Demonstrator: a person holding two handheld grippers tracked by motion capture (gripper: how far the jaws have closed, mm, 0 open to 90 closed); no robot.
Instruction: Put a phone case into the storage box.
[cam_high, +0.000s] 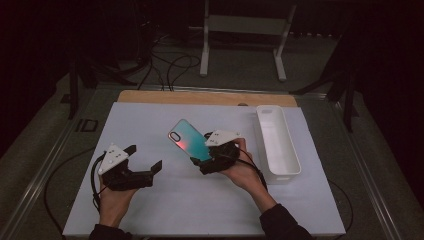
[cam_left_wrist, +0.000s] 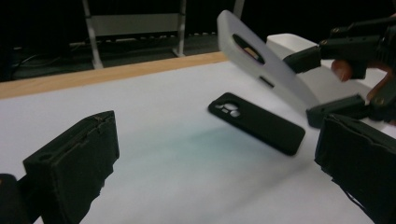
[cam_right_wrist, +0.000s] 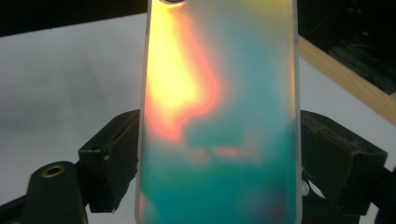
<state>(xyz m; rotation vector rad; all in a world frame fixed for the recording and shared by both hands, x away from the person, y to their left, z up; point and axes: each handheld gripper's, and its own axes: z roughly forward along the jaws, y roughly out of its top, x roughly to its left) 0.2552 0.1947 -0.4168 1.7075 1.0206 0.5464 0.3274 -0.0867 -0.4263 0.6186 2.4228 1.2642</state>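
Observation:
A teal phone case with an orange glow (cam_high: 189, 140) is held tilted above the white mat, my right gripper (cam_high: 205, 152) shut on its lower sides. In the right gripper view the phone case (cam_right_wrist: 219, 116) stands between both jaws of that gripper (cam_right_wrist: 219, 154). Its pale inner side (cam_left_wrist: 271, 70) faces the left gripper view, where the right gripper (cam_left_wrist: 313, 84) clamps it. A black phone case (cam_left_wrist: 257, 122) lies flat on the mat beneath. My left gripper (cam_high: 145, 159) rests open at the left, its jaws (cam_left_wrist: 215, 163) wide apart with nothing between them.
A long white tray (cam_high: 277, 142) stands at the right of the white mat (cam_high: 150, 200). The table's wooden edge (cam_high: 200, 97) runs along the back, with a metal stand (cam_high: 245, 25) and cables on the floor beyond.

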